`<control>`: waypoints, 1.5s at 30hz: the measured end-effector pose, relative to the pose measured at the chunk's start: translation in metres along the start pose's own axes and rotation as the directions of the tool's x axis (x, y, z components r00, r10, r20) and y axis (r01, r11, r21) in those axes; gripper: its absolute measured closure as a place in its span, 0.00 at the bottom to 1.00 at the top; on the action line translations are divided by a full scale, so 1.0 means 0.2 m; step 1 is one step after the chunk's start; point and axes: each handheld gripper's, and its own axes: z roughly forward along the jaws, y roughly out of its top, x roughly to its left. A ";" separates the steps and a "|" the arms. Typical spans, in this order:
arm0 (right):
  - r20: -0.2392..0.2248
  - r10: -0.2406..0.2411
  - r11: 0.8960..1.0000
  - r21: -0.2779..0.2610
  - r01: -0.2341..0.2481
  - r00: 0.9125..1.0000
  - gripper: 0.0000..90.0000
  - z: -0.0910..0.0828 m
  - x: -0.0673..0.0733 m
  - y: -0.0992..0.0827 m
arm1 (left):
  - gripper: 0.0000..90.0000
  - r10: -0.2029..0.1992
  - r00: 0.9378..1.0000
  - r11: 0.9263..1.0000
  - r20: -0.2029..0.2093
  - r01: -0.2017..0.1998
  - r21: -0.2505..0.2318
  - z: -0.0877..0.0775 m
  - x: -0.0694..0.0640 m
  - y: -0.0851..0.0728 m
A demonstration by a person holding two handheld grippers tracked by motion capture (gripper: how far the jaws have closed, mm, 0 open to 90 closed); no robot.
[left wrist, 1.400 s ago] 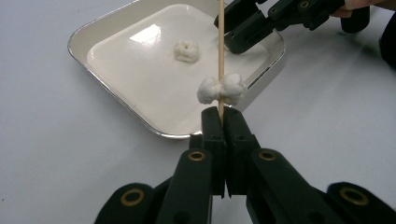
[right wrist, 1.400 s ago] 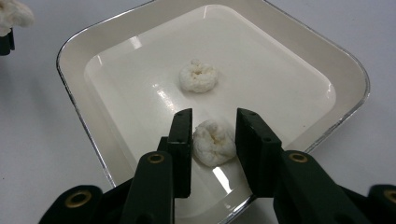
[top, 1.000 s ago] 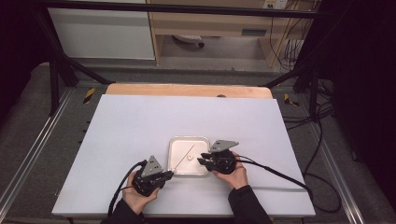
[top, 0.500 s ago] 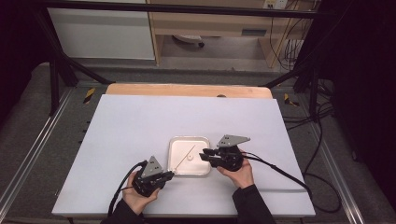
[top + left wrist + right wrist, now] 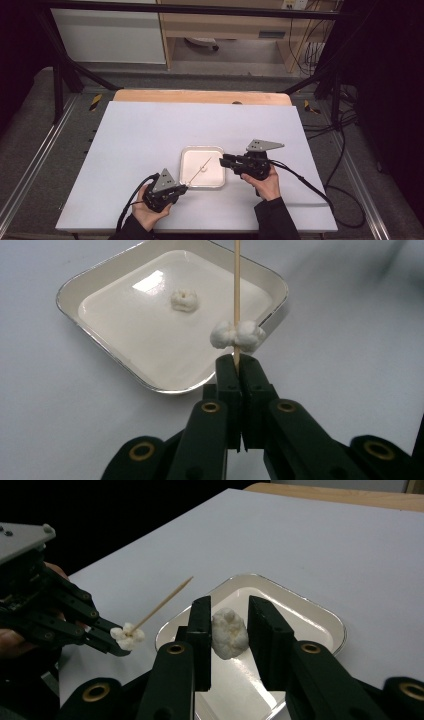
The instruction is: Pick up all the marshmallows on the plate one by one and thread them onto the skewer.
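Skewer (image 5: 236, 290) clamped in level left gripper (image 5: 236, 362) over tray (image 5: 100, 345).

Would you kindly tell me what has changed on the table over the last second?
The right claw, gripping a white popcorn piece, has lifted and drawn toward the tray's right edge. The left claw stayed put, clamped on the skewer with one piece threaded.
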 end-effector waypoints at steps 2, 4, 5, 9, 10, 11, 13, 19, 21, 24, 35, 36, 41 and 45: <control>-0.020 0.030 0.999 -0.028 -0.030 0.999 0.81 -0.02 -0.01 0.01 | 0.99 0.006 1.000 1.000 0.002 -0.006 0.002 0.00 0.00 0.00; -0.038 0.046 0.998 -0.046 -0.048 0.998 0.81 -0.04 -0.01 0.02 | 0.99 0.008 1.000 1.000 0.006 -0.008 0.001 0.00 -0.01 0.00; -0.038 0.046 0.998 -0.046 -0.048 0.998 0.81 -0.04 -0.01 0.02 | 0.99 0.011 1.000 1.000 0.007 -0.011 0.001 0.00 -0.01 0.00; -0.084 0.070 0.994 -0.077 -0.077 0.994 0.80 -0.05 0.00 0.03 | 0.99 0.022 1.000 1.000 0.017 -0.022 -0.001 0.01 -0.02 0.00; -0.104 0.085 0.992 -0.087 -0.094 0.991 0.80 -0.05 0.01 0.03 | 0.99 0.026 0.999 1.000 0.021 -0.026 0.000 0.01 -0.03 0.00; -0.104 0.085 0.992 -0.087 -0.094 0.991 0.80 -0.05 0.01 0.03 | 0.99 0.029 0.999 1.000 0.024 -0.029 0.000 0.01 -0.03 0.00; -0.117 0.092 0.990 -0.093 -0.103 0.989 0.80 -0.05 0.01 0.03 | 0.99 0.037 0.999 0.999 0.032 -0.036 -0.003 0.01 -0.04 0.01; -0.147 0.108 0.989 -0.089 -0.122 0.983 0.80 -0.04 0.01 0.03 | 0.99 0.051 0.998 0.999 0.039 -0.051 -0.009 0.01 -0.05 0.01; -0.147 0.109 0.989 -0.087 -0.123 0.983 0.80 -0.04 0.01 0.03 | 0.99 0.052 0.998 0.999 0.041 -0.052 -0.010 0.01 -0.05 0.01; -0.158 0.115 0.988 -0.083 -0.129 0.981 0.80 -0.03 0.01 0.02 | 0.99 0.055 0.997 0.998 0.044 -0.055 -0.010 0.01 -0.05 0.01; -0.178 0.129 0.988 -0.063 -0.142 0.976 0.80 -0.01 0.01 0.01 | 0.99 0.066 0.997 0.998 0.048 -0.065 -0.013 0.01 -0.05 0.01; -0.184 0.134 0.988 -0.057 -0.147 0.974 0.81 0.00 0.01 0.00 | 0.99 0.066 0.997 0.998 0.049 -0.066 -0.014 0.01 -0.05 0.01; -0.193 0.140 0.987 -0.051 -0.152 0.971 0.82 0.01 0.01 0.00 | 0.99 0.074 0.996 0.997 0.053 -0.073 -0.012 0.01 -0.05 0.01; -0.201 0.151 0.986 -0.044 -0.163 0.968 0.84 0.02 0.02 -0.01 | 0.99 0.086 0.995 0.996 0.057 -0.086 0.002 0.02 -0.06 0.01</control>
